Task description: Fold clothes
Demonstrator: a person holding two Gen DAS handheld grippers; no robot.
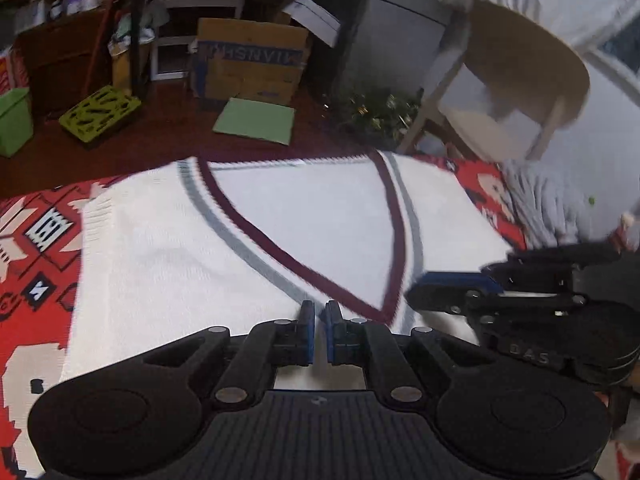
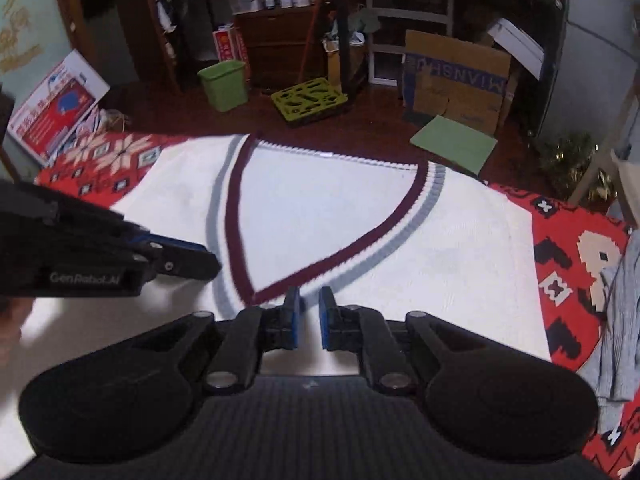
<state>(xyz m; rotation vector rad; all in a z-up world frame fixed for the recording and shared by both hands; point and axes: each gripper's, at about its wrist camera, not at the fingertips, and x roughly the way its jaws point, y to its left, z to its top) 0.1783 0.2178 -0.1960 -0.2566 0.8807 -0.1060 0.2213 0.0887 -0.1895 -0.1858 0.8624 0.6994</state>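
A white V-neck sweater vest [image 2: 440, 248] lay flat on a red patterned rug [image 2: 576, 264]. The left gripper [image 1: 320, 312] and right gripper [image 2: 309, 300] hovered above it, fingers nearly together, pinching nothing.

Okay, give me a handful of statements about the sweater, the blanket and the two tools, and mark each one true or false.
1. The white sweater lies spread on a red patterned blanket. True.
2. The sweater's V-neck trim is bright green. False: it is maroon, with a grey stripe beside it.
3. Both the left tool and the right tool are over the sweater. True.
4. The right tool has a sleeve lifted high above the blanket. False: its fingers are nearly shut with no fabric visibly raised.
5. A green bin stands on the floor beyond the blanket. True.
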